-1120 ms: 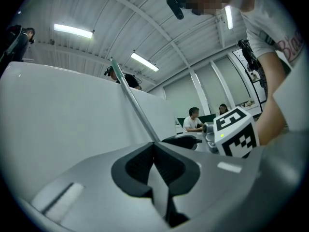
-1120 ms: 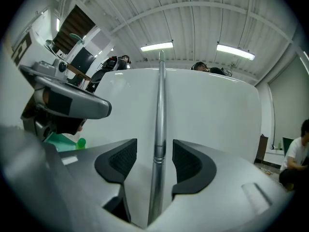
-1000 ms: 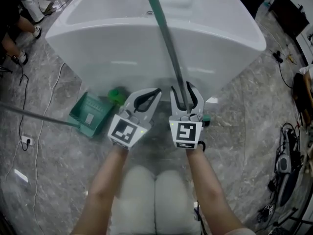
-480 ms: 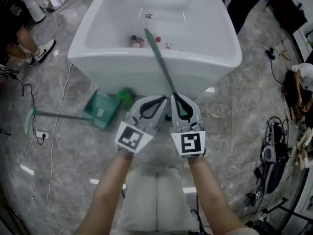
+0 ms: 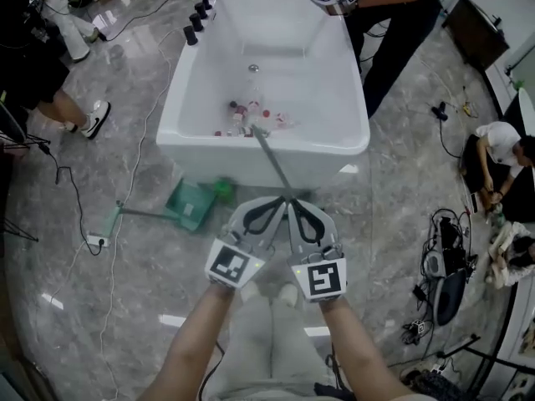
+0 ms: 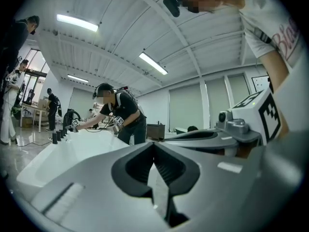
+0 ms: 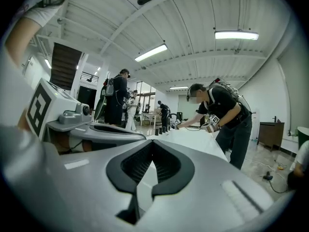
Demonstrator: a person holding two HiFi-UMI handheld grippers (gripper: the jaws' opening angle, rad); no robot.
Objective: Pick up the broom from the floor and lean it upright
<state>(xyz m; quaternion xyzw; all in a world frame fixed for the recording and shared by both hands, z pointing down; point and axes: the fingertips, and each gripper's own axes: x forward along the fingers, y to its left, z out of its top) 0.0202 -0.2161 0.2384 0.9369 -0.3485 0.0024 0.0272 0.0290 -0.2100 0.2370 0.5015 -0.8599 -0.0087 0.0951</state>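
Broom (image 5: 272,165): the thin green handle stands slanted. Its top end rests on the near rim of the tub (image 5: 194,144). The shaft runs down to the gap between the two gripper tips and is lost behind them. The broom head cannot be seen.

Left gripper (image 5: 278,201): jaws together, tips touching, and its own view shows only the white tub through the loop between them. It holds nothing.

Right gripper (image 5: 295,203): the same, jaws closed tip to tip with nothing between them. The two grippers sit side by side, tips nearly meeting, just beside the handle. The head view does not show whether either touches it.

Tub: white, with a few small items (image 5: 251,111) lying inside near the drain end.

Dustpan (image 5: 191,205): green, on the grey marble floor (image 5: 100,307) left of the grippers, close to the tub's near wall. Its long handle lies flat and points left.

A second person (image 5: 393,15) leans over the far end of the tub. Cables (image 5: 447,261) lie on the floor to the right.
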